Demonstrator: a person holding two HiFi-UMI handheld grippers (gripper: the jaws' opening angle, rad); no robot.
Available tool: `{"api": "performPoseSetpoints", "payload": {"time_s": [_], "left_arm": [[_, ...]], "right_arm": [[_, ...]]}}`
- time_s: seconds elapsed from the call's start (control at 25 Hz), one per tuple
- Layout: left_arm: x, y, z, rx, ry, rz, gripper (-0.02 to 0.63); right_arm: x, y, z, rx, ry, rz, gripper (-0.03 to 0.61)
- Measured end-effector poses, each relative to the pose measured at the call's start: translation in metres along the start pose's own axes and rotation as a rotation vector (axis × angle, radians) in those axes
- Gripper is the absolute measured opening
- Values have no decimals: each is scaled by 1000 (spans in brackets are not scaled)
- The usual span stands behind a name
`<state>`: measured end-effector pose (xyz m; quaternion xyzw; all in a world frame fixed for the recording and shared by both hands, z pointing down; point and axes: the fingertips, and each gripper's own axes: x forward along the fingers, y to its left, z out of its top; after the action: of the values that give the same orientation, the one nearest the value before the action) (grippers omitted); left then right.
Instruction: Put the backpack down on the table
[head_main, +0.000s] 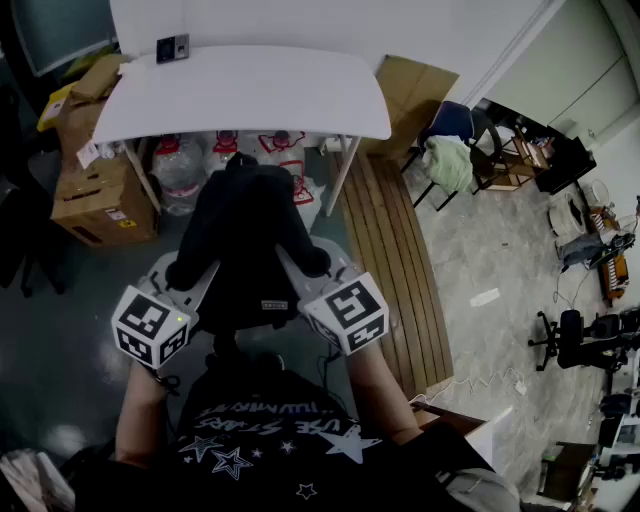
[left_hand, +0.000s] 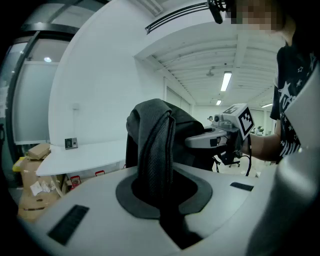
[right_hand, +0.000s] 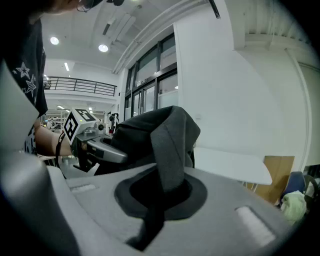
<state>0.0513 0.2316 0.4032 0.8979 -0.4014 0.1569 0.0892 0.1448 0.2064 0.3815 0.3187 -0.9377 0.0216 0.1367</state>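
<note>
A black backpack (head_main: 245, 240) hangs in the air between both grippers, in front of the white table (head_main: 250, 95) and nearer me than its front edge. My left gripper (head_main: 190, 268) is shut on one dark mesh shoulder strap (left_hand: 155, 150), which runs up out of its jaws. My right gripper (head_main: 305, 262) is shut on the other strap (right_hand: 170, 150). In the left gripper view the backpack's body (left_hand: 187, 125) sits behind the strap, with the right gripper (left_hand: 220, 135) beyond it. In the right gripper view the table (right_hand: 230, 162) lies ahead to the right.
A small dark device (head_main: 172, 47) lies at the table's far edge. Water bottles (head_main: 180, 165) stand under the table. Cardboard boxes (head_main: 95, 190) are stacked on the left. Wooden boards (head_main: 390, 260) lie on the floor to the right, with chairs (head_main: 455, 140) beyond.
</note>
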Motion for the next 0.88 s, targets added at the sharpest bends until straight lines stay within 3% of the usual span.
{"api": "performPoseSetpoints", "payload": {"time_s": [0.48,0.88], "left_arm": [[-11,-23,-5,11,-13,36,38],[-25,-35,-11,-59,-49,63,38]], "right_arm": [[-20,14,-7,-2,-9,29,5],[-30,24,-9,4,-14,57,5]]}}
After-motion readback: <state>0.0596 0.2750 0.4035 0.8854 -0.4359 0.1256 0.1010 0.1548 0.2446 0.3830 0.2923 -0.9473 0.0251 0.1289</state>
